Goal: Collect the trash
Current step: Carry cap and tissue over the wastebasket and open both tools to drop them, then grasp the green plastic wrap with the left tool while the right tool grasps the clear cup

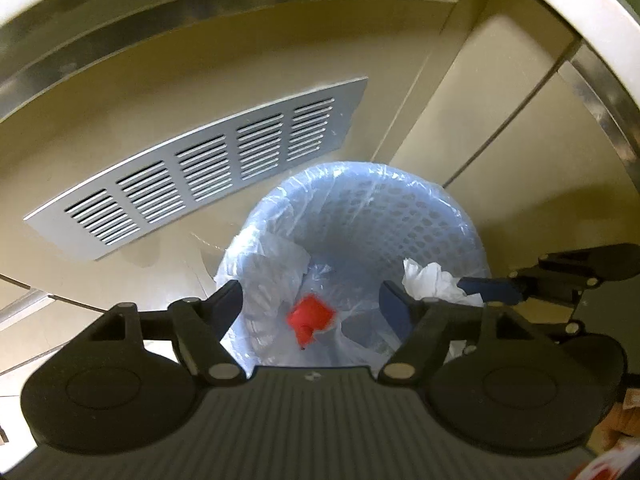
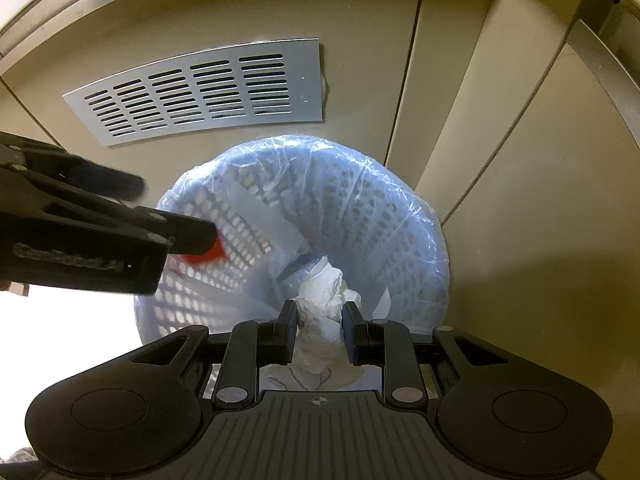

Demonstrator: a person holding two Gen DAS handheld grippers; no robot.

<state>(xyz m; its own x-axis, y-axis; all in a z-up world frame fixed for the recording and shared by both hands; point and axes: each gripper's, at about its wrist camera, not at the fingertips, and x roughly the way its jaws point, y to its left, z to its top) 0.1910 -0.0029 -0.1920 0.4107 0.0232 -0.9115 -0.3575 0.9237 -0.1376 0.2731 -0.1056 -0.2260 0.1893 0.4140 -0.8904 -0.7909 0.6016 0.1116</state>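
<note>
Both grippers are hanging over the blue bin [image 1: 400,216], a perforated plastic basket lined with a clear bag [image 1: 256,256], sitting low in the centre of both views right against a beige cabinet front

Left gripper [image 1: 312,300]: jaws spread wide, nothing pinched. In the left wrist view a red scrap [image 1: 310,316] sits blurred in the gap between the two fingers, lower centre of the frame, over the bag inside the bin, and neither pad is touching it. In the right wrist view the same gripper comes in from the left edge and the red bit [image 2: 208,254] shows just past the tip of its nearer finger, against the inside wall of the basket

Right gripper [image 2: 319,320]: jaws pulled in close and pinching a crumpled white tissue [image 2: 320,316], bottom centre of its own view, held just above the rim on the near side of the bin. From the left wrist camera you can see that wad [image 1: 432,280] at centre right, poking out between the blue pads of the right gripper [image 1: 460,286]

A grey metal vent grille [image 2: 208,92] is on the cabinet panel above the bin, upper left in both frames. Bottom left of the right wrist view is blown out white, can't make anything out there
</note>
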